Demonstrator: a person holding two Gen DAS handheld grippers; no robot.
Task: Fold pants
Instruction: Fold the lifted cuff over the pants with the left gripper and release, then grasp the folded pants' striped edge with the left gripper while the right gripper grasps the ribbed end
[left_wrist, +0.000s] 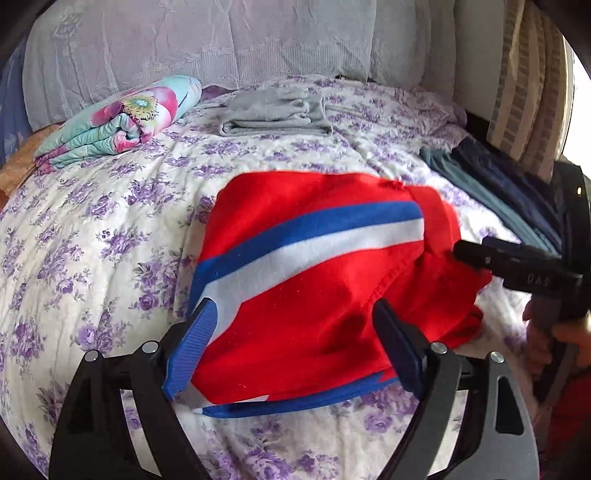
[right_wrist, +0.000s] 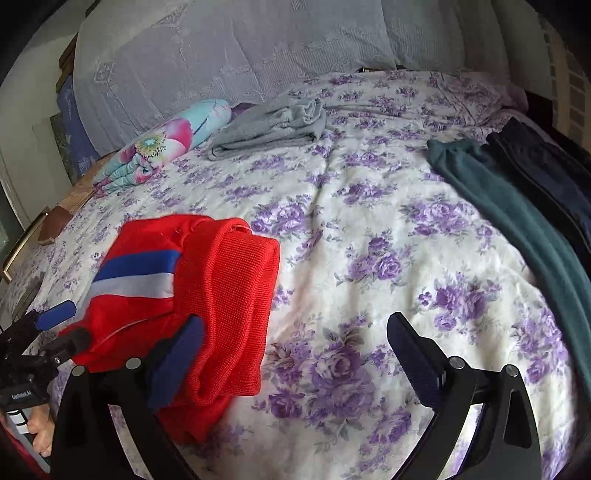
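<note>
Both grippers stand spread wide, gripping nothing: the left gripper (left_wrist: 295, 343) frames the near edge of the red pants (left_wrist: 314, 280), the right gripper (right_wrist: 295, 354) hangs just right of them. Already folded into a compact bundle, the pants lie on the near left of the floral bedspread (right_wrist: 369, 229), apparently released to settle flat.

Red pants (left_wrist: 314, 295) with a blue-and-white side stripe lie folded into a compact bundle on the bed
</note>
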